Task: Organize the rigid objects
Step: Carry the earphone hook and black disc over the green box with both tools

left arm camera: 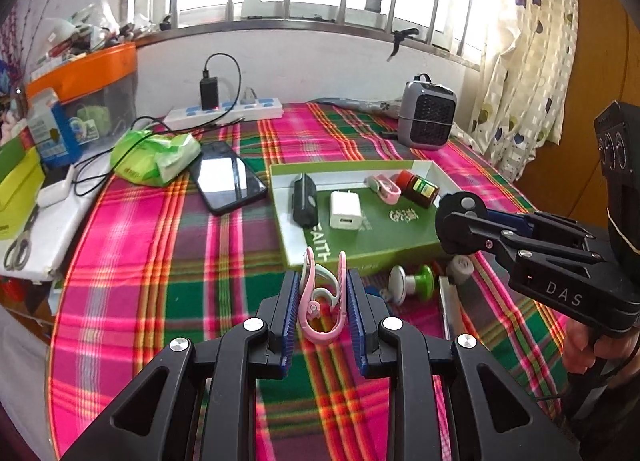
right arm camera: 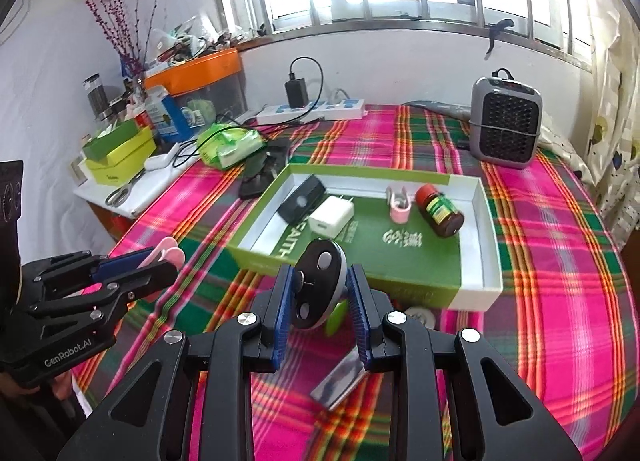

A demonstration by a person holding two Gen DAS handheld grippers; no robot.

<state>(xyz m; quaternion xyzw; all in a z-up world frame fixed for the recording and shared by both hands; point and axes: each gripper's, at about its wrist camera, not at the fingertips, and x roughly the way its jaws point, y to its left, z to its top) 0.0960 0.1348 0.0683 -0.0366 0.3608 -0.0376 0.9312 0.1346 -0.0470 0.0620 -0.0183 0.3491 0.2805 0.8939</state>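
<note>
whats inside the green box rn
Inside the shallow green cardboard box: a black rectangular device, a white USB charger cube, a pink clip and a brown glass bottle lying down. The near corner is hidden behind the right claw.

A pink-and-white clip (left arm camera: 323, 297) stands upright, off the cloth; a black round disc (right arm camera: 318, 289) is held on edge just before the green tray (right arm camera: 474, 293) — inside lie a black box (right arm camera: 301, 197), white charger (right arm camera: 331, 217), pink clip (right arm camera: 399, 203) and a brown bottle (right arm camera: 439, 211) on its side; a green-and-white knob (left arm camera: 412, 283) and a silver bar (right arm camera: 340, 379) lie on the cloth beside it.
</note>
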